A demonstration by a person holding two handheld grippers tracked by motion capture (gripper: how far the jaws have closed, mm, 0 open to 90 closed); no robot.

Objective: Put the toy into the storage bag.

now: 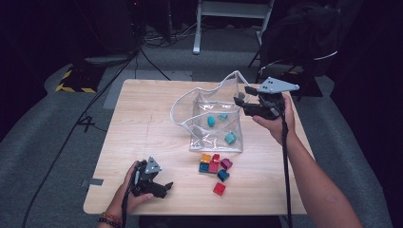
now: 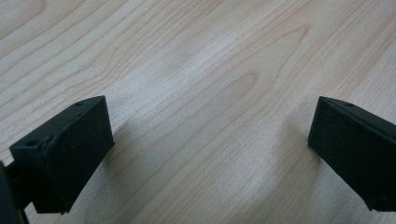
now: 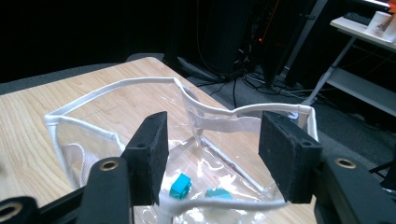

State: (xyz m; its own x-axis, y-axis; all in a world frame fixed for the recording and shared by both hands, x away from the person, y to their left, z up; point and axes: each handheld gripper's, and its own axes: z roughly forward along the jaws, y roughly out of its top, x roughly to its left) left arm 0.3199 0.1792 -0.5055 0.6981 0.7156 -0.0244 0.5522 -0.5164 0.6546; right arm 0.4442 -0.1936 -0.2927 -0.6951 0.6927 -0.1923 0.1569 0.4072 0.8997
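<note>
**Loading toy bricks into a clear bag**

The right gripper point(image 1: 243, 101), fingers wide, hovers over the bag point(image 1: 214, 118) rim mid-tabletop. The left gripper point(image 1: 164, 186), fingers wide, rests near the front edge. It should approach the loose bricks point(image 1: 215, 166) squarely, pinching one at a time.

Clear white-edged bag point(image 1: 216, 118) holds teal blocks point(image 1: 230, 137); red, orange, seemingly blue blocks point(image 1: 215, 167) outside.

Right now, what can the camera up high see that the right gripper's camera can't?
The high view alone has the loose blocks on the table, the left gripper and both hands. The right gripper view alone has a shelf with a cup. Both have the clear bag, teal blocks inside it, and the right gripper, open at the rim.
</note>
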